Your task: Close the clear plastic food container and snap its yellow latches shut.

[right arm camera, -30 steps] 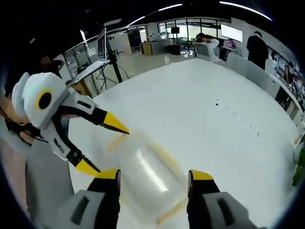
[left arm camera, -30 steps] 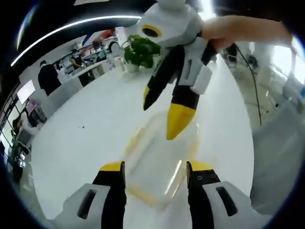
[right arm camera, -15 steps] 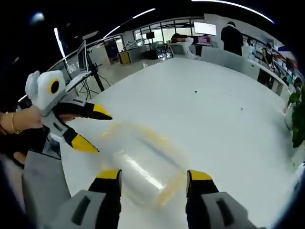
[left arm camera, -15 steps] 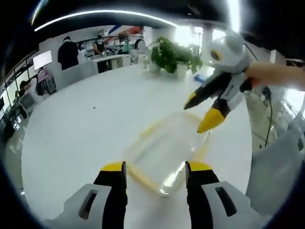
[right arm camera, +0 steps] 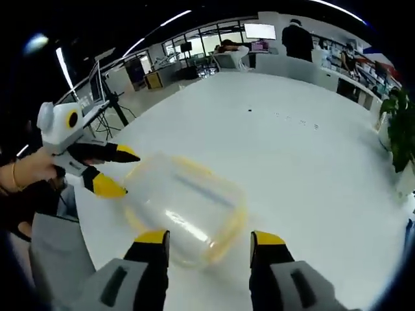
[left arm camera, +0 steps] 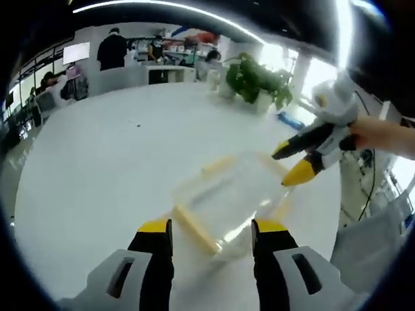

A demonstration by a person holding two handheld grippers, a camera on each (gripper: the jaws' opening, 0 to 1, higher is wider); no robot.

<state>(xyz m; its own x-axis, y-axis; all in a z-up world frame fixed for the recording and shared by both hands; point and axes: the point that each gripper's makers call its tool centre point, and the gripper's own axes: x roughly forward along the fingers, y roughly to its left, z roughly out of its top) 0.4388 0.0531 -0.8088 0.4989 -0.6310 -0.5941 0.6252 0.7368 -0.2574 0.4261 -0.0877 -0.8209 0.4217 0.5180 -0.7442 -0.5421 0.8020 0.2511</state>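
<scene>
Now container [left arm camera: 230, 197] mid-table [left arm camera: 97, 168], both tongs spread beside its edges.

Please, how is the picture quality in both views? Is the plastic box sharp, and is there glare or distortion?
Left gripper view: the clear plastic food container with yellow edges is motion-blurred, bright window glare whitens the right side, and the fisheye lens curves the white table. Right gripper view: the container is again soft, with a white glare streak on its lid.

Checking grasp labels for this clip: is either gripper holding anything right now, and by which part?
Nothing is held. The left gripper and right gripper both have open jaws with nothing between them; the clear container lies on the white table, apart from both.
</scene>
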